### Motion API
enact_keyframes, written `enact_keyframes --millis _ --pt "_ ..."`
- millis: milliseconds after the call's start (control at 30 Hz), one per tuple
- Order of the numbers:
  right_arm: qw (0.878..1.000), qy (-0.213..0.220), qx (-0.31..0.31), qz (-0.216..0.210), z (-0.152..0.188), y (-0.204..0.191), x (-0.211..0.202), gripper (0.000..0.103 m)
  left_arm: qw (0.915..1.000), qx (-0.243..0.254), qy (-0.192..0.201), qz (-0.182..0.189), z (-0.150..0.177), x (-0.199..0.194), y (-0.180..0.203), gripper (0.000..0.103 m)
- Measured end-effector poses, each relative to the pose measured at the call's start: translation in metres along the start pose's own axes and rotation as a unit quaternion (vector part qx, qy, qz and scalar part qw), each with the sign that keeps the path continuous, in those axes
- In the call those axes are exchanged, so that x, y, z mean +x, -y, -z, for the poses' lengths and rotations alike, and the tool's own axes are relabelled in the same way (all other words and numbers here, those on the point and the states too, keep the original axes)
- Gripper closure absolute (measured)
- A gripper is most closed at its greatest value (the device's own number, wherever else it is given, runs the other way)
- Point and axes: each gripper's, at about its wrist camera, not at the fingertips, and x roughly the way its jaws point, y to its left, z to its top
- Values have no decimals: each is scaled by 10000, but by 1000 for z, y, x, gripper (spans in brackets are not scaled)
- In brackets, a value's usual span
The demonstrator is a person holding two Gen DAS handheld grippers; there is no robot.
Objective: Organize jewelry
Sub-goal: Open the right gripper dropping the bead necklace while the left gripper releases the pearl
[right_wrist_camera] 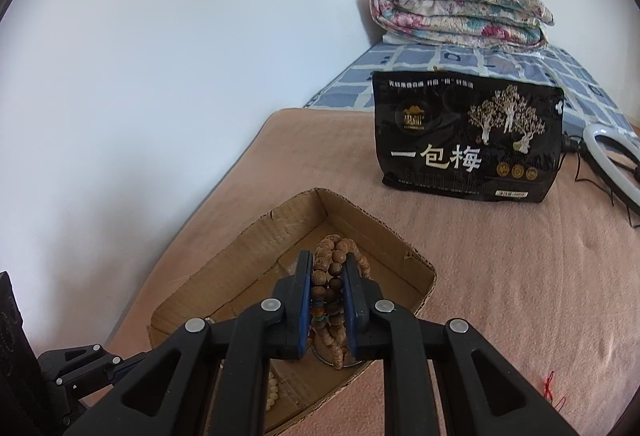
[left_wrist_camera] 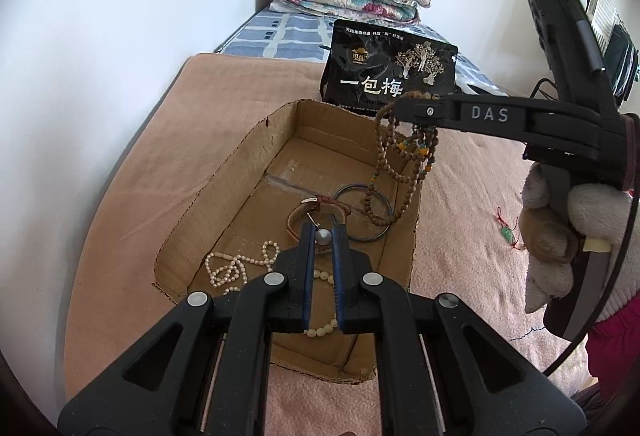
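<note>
Right wrist view: right gripper (right_wrist_camera: 328,276) fingers clamp wooden beads (right_wrist_camera: 334,268) (left gripper (left_wrist_camera: 323,240) fingers shut, empty).

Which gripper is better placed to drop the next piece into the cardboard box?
Right. The right gripper grips the wooden bead strand, dangling over the cardboard box. The left gripper looks closed over the box, holding nothing.

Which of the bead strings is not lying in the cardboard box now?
The brown wooden bead string: it hangs from the right gripper, while the white bead string lies on the box floor.
</note>
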Motion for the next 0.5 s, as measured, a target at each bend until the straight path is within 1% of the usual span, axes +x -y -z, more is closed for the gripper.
enact_keyframes --millis 100,133,167,200,267,300,333,367,400,500 --pt "10000 -44 8 12 1 1 3 86 10000 -23 -26 -14 0 1 -2 97" --pt "10000 -45 -8 4 2 0 2 80 10000 -45 -26 -17 0 1 -3 97" --pt "10000 -38 -23 10 2 -1 2 69 10000 -77 -40 -24 -1 1 -4 97" --pt "10000 -8 -57 41 2 -2 0 65 9999 -112 -62 -20 -1 2 -5 97" --pt "9999 31 -105 95 3 -5 -3 47 9998 -165 -89 -33 -2 3 -7 96" --pt "9998 61 -121 114 3 -6 -4 44 9998 -181 -94 -54 -3 3 -8 88" --pt "9998 107 -131 143 3 -7 -7 37 9998 -187 -85 -61 -2 3 -8 75" --pt "9997 138 -135 152 2 -7 -9 34 9998 -197 -53 -56 -2 2 -8 69" --pt "9997 161 -140 143 2 -7 -11 34 9998 -195 -18 -59 -2 1 -8 67" --pt "9995 221 -154 182 2 -8 -16 29 9998 -182 7 -53 -3 -1 -7 67"
